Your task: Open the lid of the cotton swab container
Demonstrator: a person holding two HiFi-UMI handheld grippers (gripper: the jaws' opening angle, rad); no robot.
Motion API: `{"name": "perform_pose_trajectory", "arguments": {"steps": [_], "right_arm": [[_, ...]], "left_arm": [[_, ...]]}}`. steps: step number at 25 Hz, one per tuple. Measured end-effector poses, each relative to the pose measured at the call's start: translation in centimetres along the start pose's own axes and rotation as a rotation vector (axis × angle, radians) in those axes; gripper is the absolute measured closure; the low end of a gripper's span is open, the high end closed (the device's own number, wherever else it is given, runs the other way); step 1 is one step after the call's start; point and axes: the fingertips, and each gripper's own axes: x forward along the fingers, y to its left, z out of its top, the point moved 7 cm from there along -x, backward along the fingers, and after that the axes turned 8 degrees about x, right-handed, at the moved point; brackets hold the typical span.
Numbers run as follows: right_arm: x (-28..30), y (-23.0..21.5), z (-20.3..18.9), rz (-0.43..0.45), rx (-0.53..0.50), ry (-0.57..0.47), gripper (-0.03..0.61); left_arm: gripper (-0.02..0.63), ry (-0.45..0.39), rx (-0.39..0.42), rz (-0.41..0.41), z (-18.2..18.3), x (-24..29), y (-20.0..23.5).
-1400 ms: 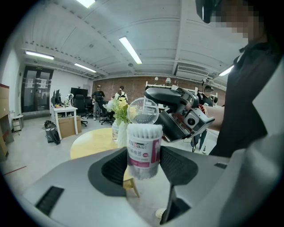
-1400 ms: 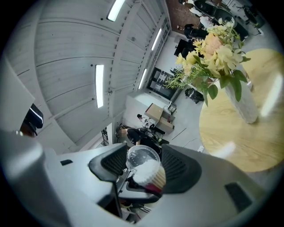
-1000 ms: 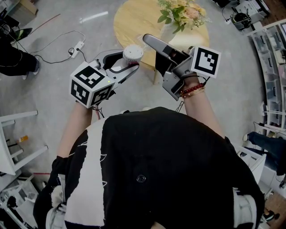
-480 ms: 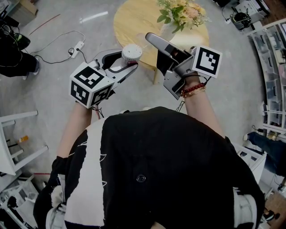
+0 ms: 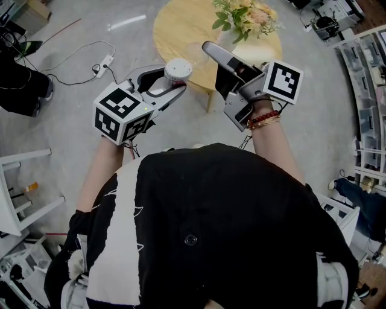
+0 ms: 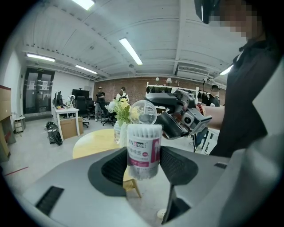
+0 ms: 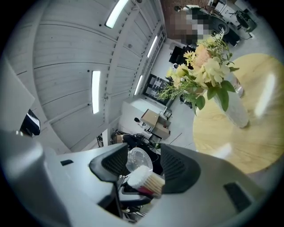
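A clear cotton swab container (image 6: 144, 148) with a pink label stands upright, and my left gripper (image 6: 143, 162) is shut on its sides. From above, its white swab tops (image 5: 178, 70) show at the left gripper (image 5: 172, 81). The clear round lid (image 6: 144, 111) stands up at the far rim and the container is open. My right gripper (image 5: 216, 60) points at it from the right. In the right gripper view the lid (image 7: 139, 160) sits between the pads of that gripper (image 7: 144, 162), by the left pad with a gap on the right. The swabs (image 7: 144, 178) show just below it.
A round wooden table (image 5: 181, 30) with a vase of flowers (image 5: 244, 18) lies just beyond both grippers. On the floor at the left are a power strip and cable (image 5: 105, 62). A white stool frame (image 5: 18, 193) is at the near left and shelving (image 5: 368, 90) at the right.
The right gripper has drifted a little to the right, away from the container. The left gripper and the container have stayed put.
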Motion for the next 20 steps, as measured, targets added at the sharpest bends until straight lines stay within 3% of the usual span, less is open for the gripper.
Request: {"name": "perform_pose_trajectory", "arguments": {"steps": [20], "right_arm": [[-0.6,-1.1,0.2,-0.027,0.03,-0.031,0.348]], "left_arm": [[0.371,-0.005,-0.007,-0.001,-0.3,0.1,0.0]]}}
